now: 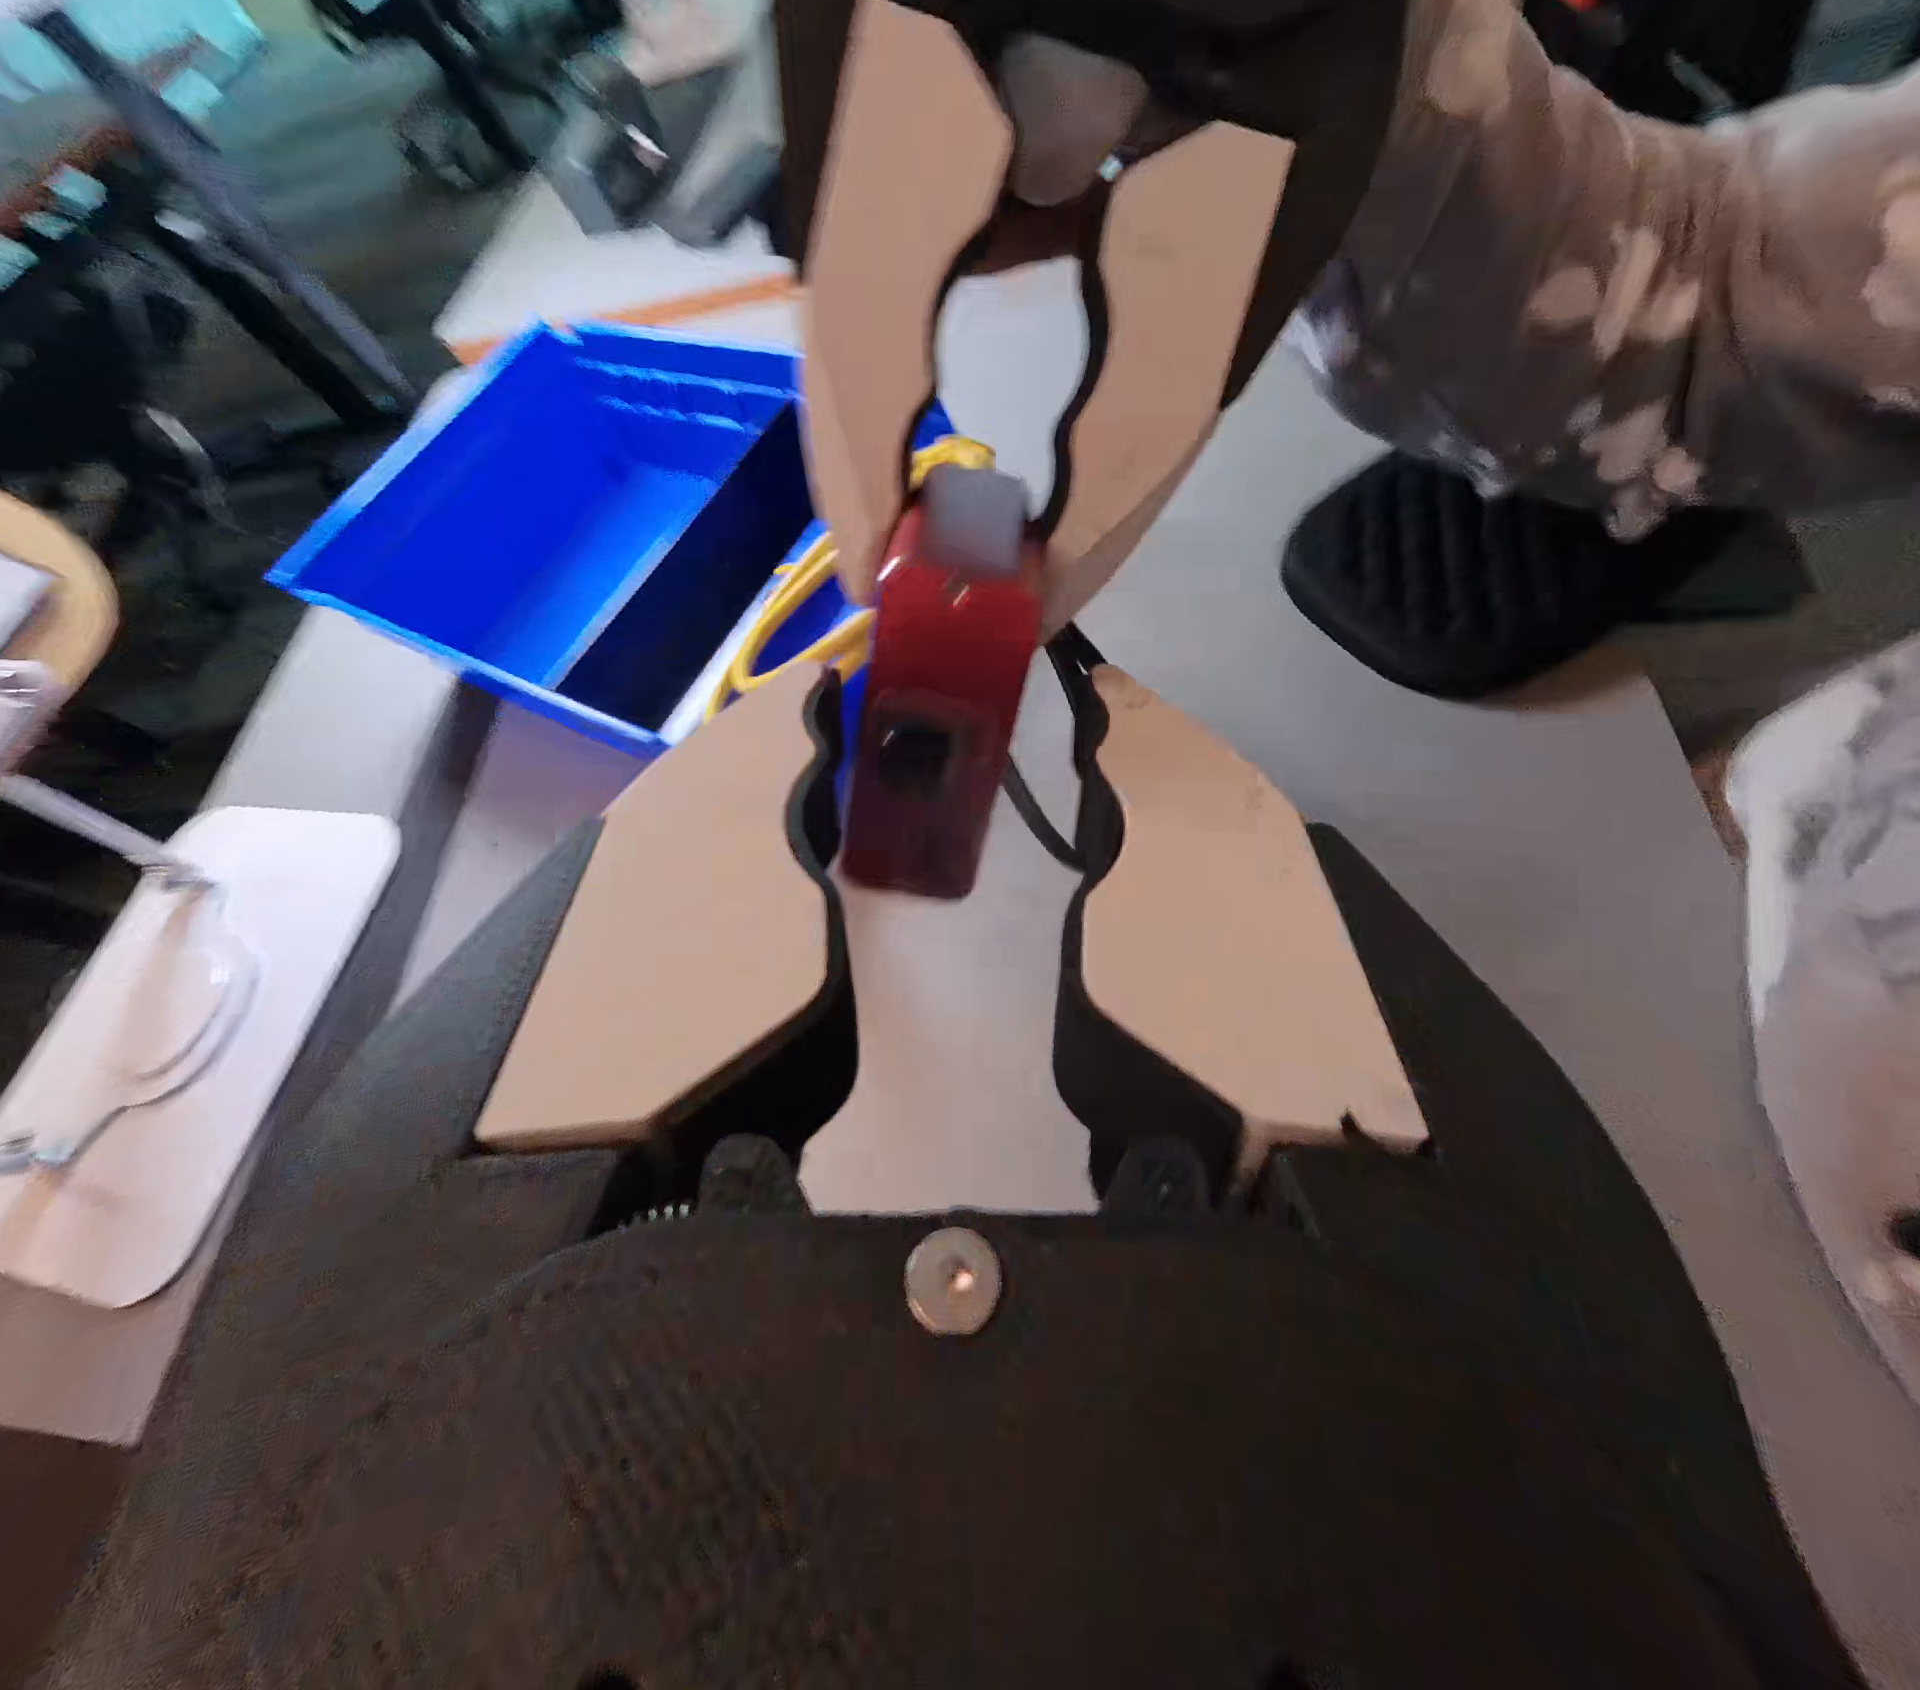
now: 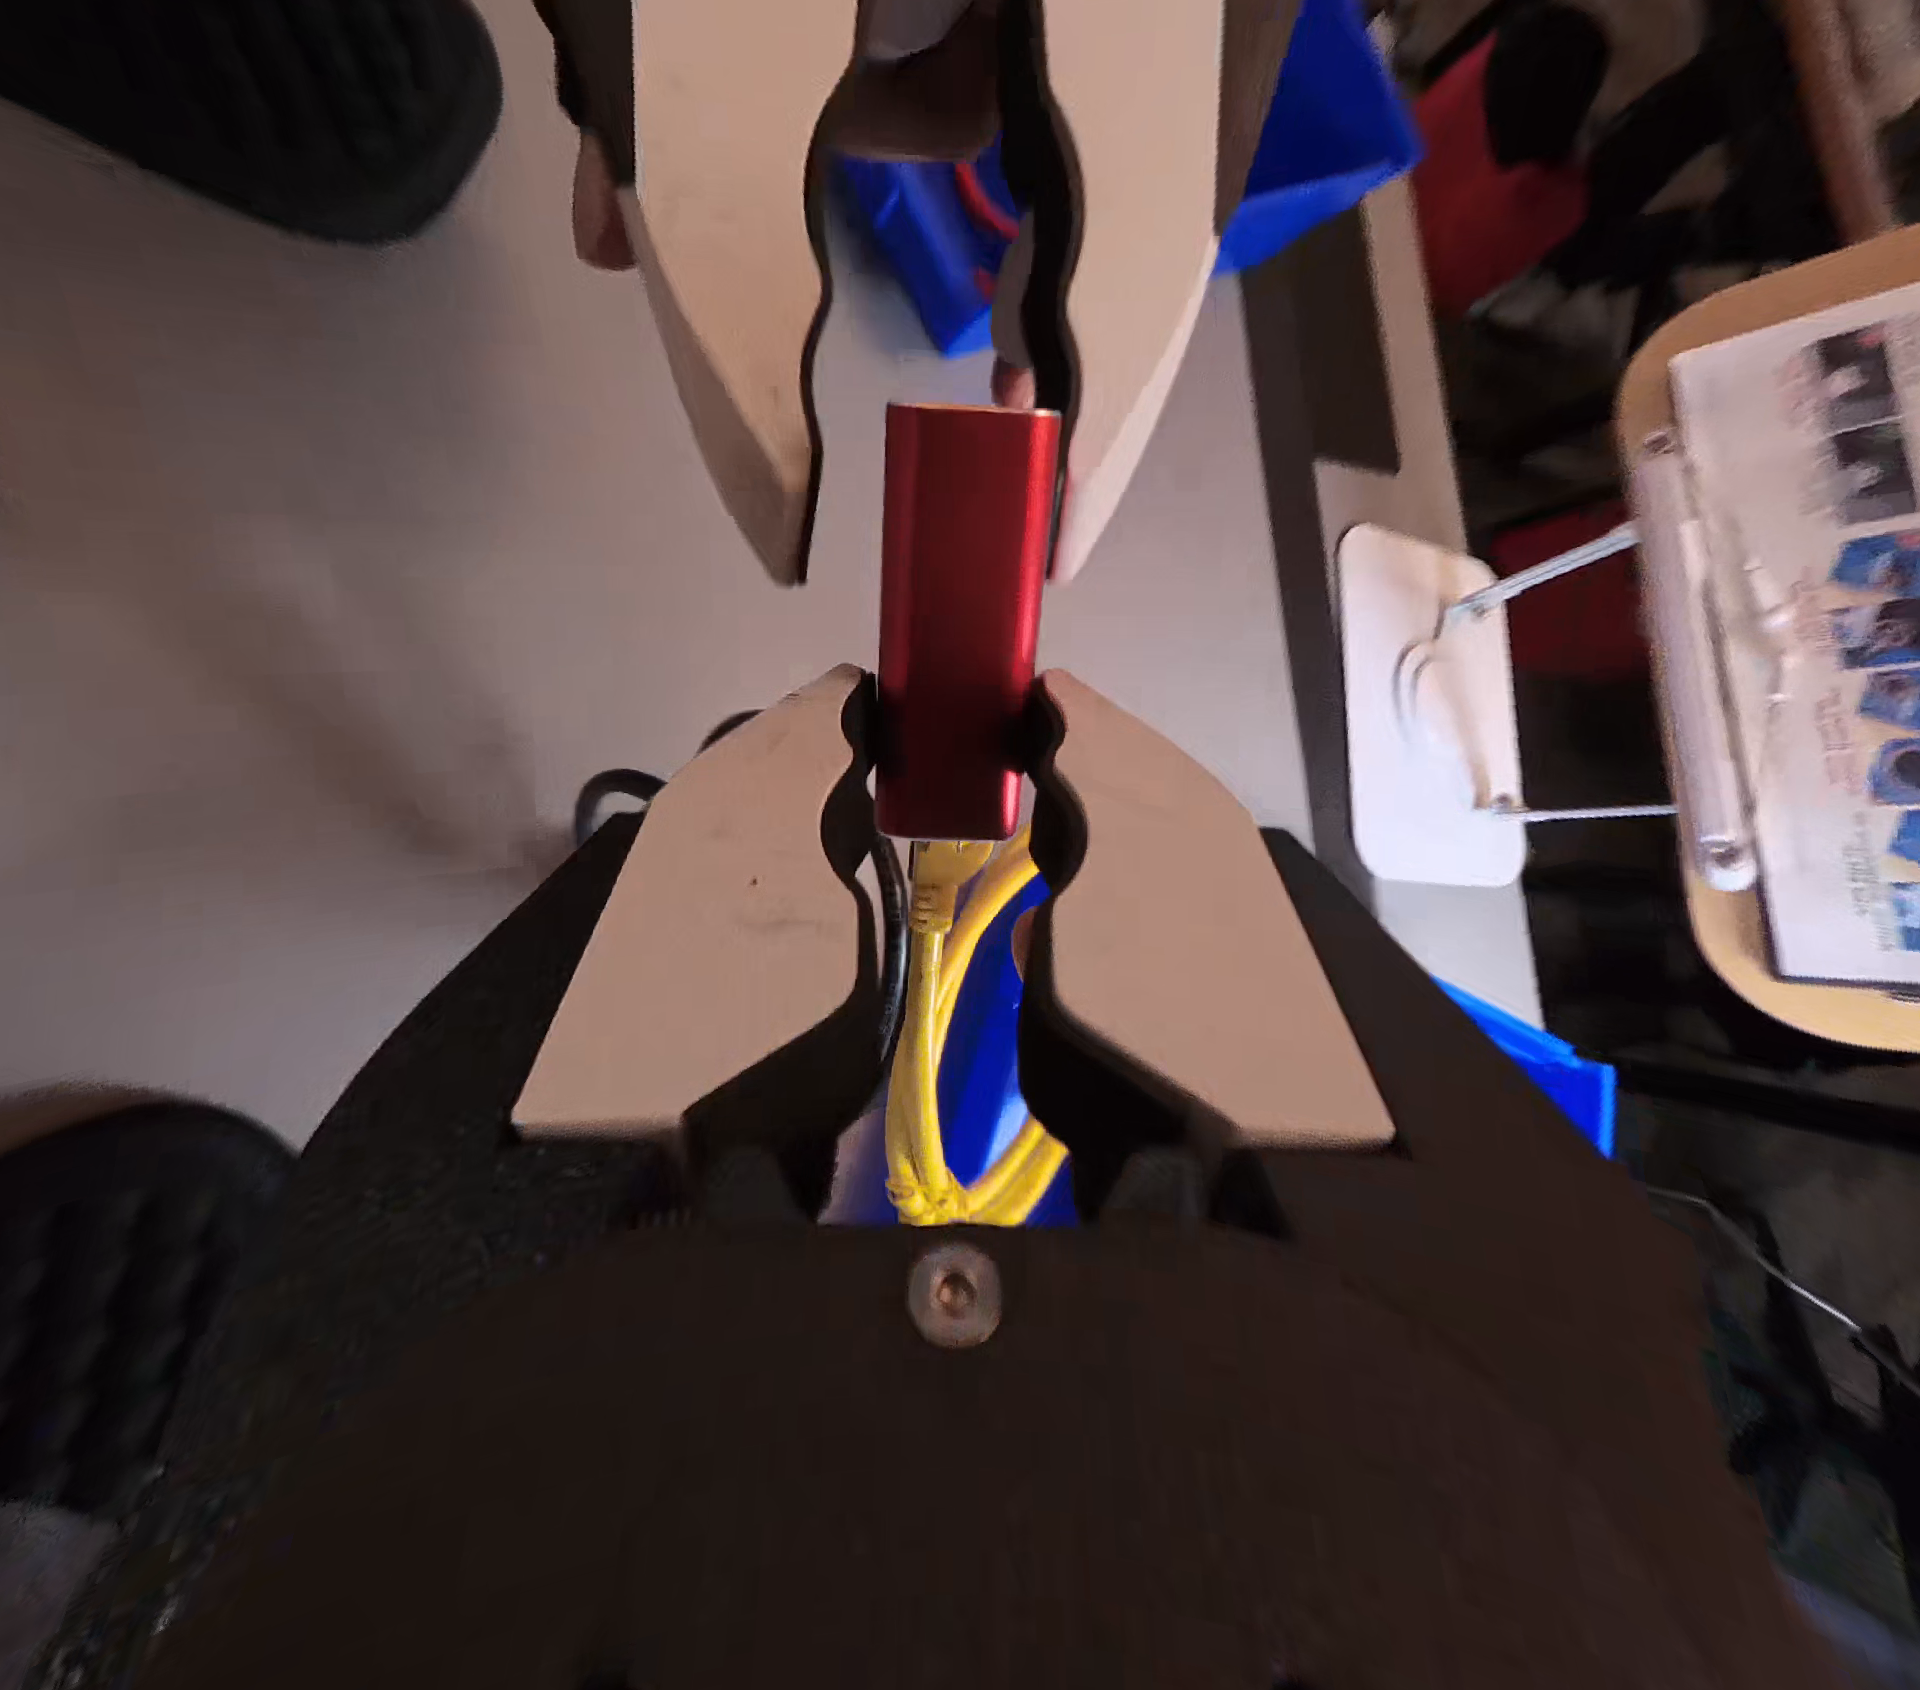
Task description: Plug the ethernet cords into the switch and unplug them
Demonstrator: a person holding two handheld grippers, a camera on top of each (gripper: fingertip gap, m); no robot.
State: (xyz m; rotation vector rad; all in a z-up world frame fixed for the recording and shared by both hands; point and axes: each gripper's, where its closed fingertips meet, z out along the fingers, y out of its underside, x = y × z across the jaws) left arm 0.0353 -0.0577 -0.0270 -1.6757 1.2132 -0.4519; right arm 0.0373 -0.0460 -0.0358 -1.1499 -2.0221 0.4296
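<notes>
Blue bin (image 1: 540,518) and yellow cord (image 2: 940,1006) just beside clamped red switch (image 2: 961,622).

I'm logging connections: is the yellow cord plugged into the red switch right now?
Plugged in: the yellow cord's connector sits in the red switch's near end.

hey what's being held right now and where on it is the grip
The right hand-held gripper clamps the red switch by its sides, near the end with the yellow cord. The left hand-held gripper holds nothing.
</notes>
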